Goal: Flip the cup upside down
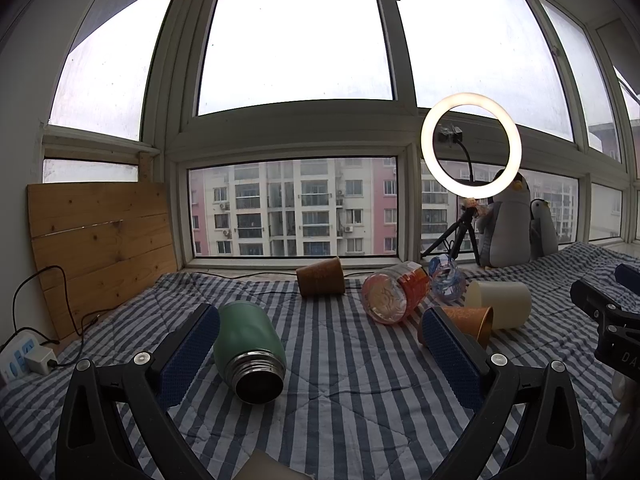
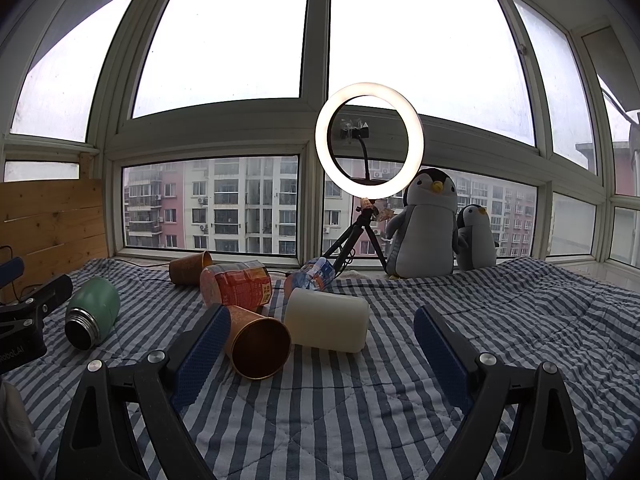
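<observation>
Several cups lie on their sides on a blue-and-white striped quilt [image 1: 344,364]. A green steel flask cup [image 1: 248,348] lies just right of my left gripper's left finger, mouth toward the camera; it also shows in the right wrist view [image 2: 94,312]. A brown paper cup [image 2: 256,340] lies by my right gripper's left finger, mouth toward the camera. A cream cup [image 2: 328,320] lies behind it. My left gripper [image 1: 320,356] is open and empty. My right gripper [image 2: 320,352] is open and empty.
A second brown cup [image 1: 320,282], an orange-labelled clear jar [image 1: 394,298] and a clear blue bottle [image 1: 448,280] lie farther back. A ring light on a tripod [image 2: 369,140] and two penguin plush toys [image 2: 424,224] stand by the window. A wooden board [image 1: 100,248] and power strip [image 1: 24,356] are at left.
</observation>
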Available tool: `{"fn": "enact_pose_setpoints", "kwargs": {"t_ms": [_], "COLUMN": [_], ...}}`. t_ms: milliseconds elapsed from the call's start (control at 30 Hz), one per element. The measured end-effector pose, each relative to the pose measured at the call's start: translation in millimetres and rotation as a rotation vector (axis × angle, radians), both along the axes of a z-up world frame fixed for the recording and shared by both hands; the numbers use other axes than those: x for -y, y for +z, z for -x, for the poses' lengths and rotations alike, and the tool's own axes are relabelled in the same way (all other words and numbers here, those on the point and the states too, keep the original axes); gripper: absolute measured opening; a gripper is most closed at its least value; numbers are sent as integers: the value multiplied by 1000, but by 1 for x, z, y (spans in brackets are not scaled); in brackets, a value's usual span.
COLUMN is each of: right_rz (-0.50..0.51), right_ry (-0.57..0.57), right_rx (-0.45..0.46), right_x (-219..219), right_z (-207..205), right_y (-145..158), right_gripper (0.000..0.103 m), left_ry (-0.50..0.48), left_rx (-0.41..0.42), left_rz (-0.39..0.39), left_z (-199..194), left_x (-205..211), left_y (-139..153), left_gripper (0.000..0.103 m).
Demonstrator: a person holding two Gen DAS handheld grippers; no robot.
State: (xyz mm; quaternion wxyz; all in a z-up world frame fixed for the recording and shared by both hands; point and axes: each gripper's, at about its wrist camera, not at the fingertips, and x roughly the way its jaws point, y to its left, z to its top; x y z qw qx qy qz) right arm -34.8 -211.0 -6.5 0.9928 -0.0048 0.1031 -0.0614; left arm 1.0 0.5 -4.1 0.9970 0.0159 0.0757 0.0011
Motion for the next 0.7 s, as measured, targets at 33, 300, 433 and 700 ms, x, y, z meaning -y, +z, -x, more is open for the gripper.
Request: {"fn": "enact_pose_setpoints", "kwargs": {"t_ms": [33,300,433,700], "right_rz": [0,-1,-1,-4], "right_ry": [0,0,0,5], "right_rx": [1,1,0,-2], "right_x": [0,0,-1,0], "right_z": [0,0,0,1], "right_y": [0,0,-1,-1], "right_gripper": [91,91,91,91], "left_ry": [0,-1,-3,-3], "left_rx": [0,-4,-10,-36], "left_rz": [0,-1,-3,-9], "left_z": [0,0,-1,-7], "left_x": [0,0,1,2], "left_y": [0,-1,-3,-4], "left_gripper": [103,103,103,103]}}
